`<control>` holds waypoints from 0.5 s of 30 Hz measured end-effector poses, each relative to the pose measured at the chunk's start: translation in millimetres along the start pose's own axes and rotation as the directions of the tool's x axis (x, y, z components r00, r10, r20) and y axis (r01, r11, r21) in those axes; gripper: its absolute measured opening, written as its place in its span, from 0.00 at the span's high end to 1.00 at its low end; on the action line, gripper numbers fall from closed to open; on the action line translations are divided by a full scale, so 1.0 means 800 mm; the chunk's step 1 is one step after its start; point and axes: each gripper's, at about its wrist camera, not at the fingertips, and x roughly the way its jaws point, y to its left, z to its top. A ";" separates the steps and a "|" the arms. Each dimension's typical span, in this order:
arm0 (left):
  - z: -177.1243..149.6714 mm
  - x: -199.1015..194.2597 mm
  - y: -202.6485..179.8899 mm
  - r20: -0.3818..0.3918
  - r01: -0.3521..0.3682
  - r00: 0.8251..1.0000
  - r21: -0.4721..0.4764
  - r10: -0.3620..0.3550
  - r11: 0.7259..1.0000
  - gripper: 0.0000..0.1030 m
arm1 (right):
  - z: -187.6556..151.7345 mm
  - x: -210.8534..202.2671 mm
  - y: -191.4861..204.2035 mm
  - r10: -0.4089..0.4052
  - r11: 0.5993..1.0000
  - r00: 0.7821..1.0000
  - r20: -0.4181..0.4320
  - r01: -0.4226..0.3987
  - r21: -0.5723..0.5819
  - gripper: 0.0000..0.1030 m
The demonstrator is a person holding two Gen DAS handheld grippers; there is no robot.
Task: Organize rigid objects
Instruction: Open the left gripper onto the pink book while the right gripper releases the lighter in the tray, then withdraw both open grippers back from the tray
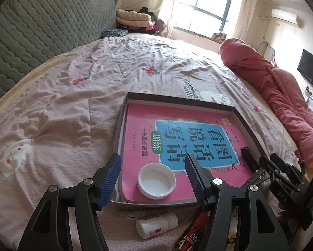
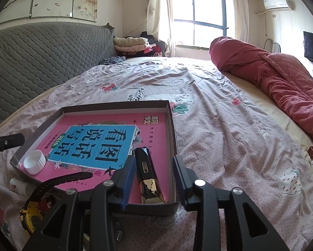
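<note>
From my left wrist camera, the left gripper (image 1: 153, 168) hangs with its jaws spread wide and nothing between the pads; the white cap (image 1: 156, 180) sits below them in the lower middle of the frame, lying open side up on the pink book (image 1: 177, 138) inside the shallow box (image 1: 177, 101). Below the box's near edge a white bottle (image 1: 156, 224) lies on its side on the bedspread (image 1: 72, 104). In my right wrist view the right gripper (image 2: 154, 172) has its jaws parted — the black-and-gold bar (image 2: 149, 177) lies between them in the box's lower right corner, and the pads don't press on it. A watch (image 2: 51, 190) drapes over the box's near edge at lower left.
</note>
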 end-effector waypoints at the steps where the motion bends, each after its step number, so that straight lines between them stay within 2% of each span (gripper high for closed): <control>1: 0.001 -0.002 0.001 0.003 -0.002 1.000 -0.002 0.002 1.000 0.36 | 0.000 -0.001 -0.001 0.001 1.000 1.000 0.002 -0.001 0.002 0.52; 15: 0.001 -0.033 0.008 0.030 -0.011 0.999 -0.003 0.012 1.000 0.32 | -0.001 -0.025 -0.002 0.001 1.000 0.999 0.039 -0.001 0.003 0.52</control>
